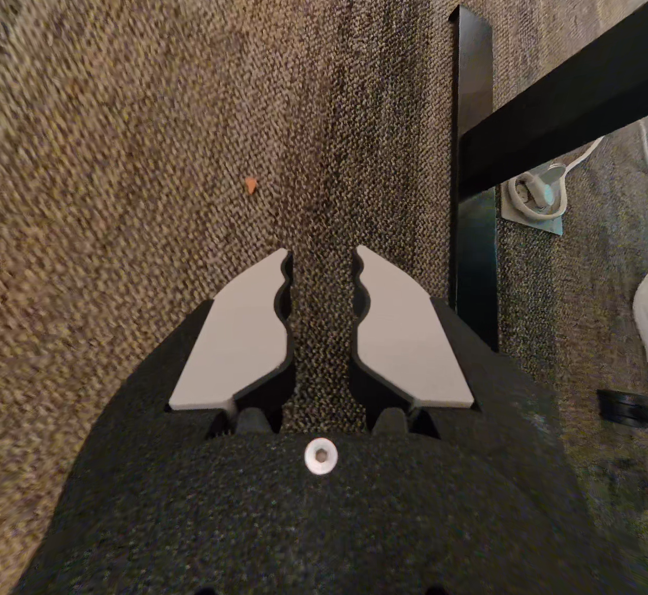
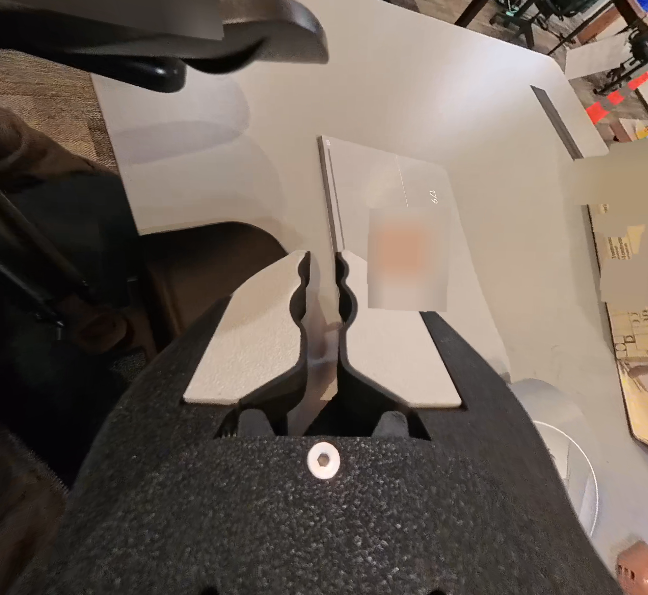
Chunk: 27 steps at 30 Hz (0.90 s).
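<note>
The right gripper (image 2: 322,259) is clamped on the near edge of a thin, stiff grey card (image 2: 382,189), held on edge over the white table (image 2: 403,63); probably light and slippery. The left gripper (image 1: 322,255) is held open, empty, over carpet (image 1: 175,105).

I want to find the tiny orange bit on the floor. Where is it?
The orange scrap shows in the left wrist view, on the brown carpet, ahead of the open left gripper and a little to its left, well away from the black table leg.

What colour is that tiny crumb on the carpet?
Orange. The tiny orange crumb on the brown woven carpet shows best in the left wrist view.
</note>
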Each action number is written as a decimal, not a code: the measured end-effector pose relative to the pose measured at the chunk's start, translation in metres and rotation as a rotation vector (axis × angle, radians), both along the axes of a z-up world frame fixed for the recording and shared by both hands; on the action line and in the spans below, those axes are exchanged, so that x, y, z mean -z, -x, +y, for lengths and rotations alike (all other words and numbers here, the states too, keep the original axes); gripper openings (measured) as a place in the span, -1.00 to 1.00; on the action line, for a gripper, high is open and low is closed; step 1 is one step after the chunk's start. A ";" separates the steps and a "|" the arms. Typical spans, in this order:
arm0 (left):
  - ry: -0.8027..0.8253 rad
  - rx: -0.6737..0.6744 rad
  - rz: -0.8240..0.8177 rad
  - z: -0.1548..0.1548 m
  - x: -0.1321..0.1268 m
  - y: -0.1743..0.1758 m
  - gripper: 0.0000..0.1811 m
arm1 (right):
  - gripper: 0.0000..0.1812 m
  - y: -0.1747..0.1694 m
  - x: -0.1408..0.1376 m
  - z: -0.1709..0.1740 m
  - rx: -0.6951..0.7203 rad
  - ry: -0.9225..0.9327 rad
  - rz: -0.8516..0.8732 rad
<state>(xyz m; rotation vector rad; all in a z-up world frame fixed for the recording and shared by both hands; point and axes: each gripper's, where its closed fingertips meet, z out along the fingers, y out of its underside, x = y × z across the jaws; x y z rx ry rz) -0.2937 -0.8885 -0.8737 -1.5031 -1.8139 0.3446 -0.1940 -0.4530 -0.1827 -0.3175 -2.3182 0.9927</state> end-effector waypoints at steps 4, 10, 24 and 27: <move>0.100 0.150 -0.033 -0.008 -0.002 0.014 -0.64 | -0.85 0.007 -0.001 0.004 0.054 -0.009 0.036; 0.139 0.161 -0.041 -0.024 0.040 0.038 -0.62 | -0.86 0.018 -0.004 0.013 0.190 -0.053 0.138; 0.260 -0.001 -0.033 -0.033 0.147 0.097 -0.61 | -1.00 0.046 -0.001 0.039 0.492 -0.121 0.140; 0.288 -0.001 -0.071 -0.035 0.161 0.106 -0.65 | -1.00 0.049 -0.001 0.043 0.526 -0.125 0.141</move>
